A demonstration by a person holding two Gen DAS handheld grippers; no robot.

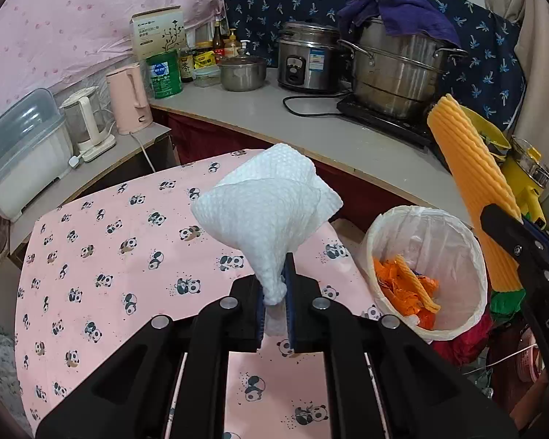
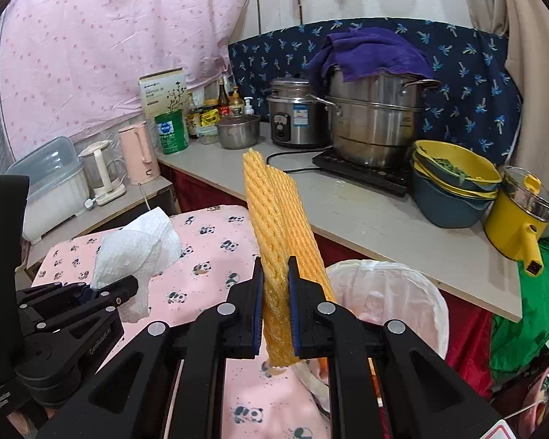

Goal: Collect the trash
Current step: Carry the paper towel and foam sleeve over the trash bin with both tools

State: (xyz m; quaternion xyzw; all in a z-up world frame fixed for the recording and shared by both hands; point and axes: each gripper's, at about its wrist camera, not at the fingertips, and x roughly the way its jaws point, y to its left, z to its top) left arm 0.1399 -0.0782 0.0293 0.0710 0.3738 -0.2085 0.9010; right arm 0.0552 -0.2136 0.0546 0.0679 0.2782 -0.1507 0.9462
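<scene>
My left gripper [image 1: 274, 285] is shut on a crumpled white paper towel [image 1: 267, 208], which stands up above the pink panda tablecloth [image 1: 102, 256]. My right gripper [image 2: 276, 281] is shut on a yellow-orange foam net sleeve [image 2: 271, 212] held upright. The sleeve [image 1: 468, 172] and the right gripper's body show at the right of the left wrist view; the towel [image 2: 135, 245] and left gripper [image 2: 91, 291] show at the left of the right wrist view. A bin with a white liner [image 1: 454, 241] stands right of the table, with orange scraps [image 1: 406, 285] inside. In the right wrist view the bin [image 2: 395, 289] lies just beyond my right fingers.
A grey counter [image 1: 260, 109] behind the table carries a steel pot [image 1: 391, 73] under a purple cloth, a rice cooker [image 1: 307, 58], a small pot, bottles, a green tin and a box. A pink kettle [image 1: 128, 98] and a plastic container stand at left. Yellow bowls [image 2: 454, 179] and a yellow pot sit right.
</scene>
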